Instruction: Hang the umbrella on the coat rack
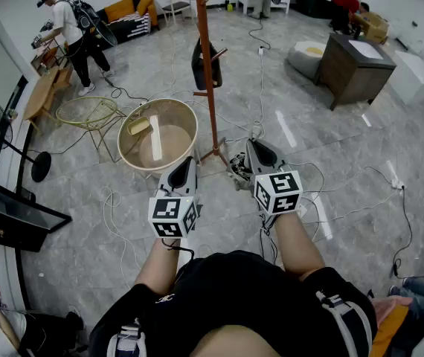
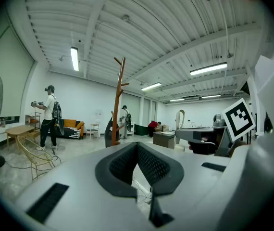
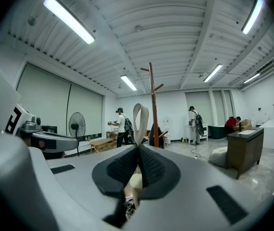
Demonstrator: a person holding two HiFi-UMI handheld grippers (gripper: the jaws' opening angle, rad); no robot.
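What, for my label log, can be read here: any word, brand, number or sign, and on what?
No readable text in any view.
Cubes on left gripper and right gripper: square black-and-white markers, no letters.
Pale emblem on the person's dark top: too small to read.

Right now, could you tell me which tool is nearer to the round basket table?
Left. The left tool hovers by the round basket table's near rim; the right tool is beyond the coat rack.
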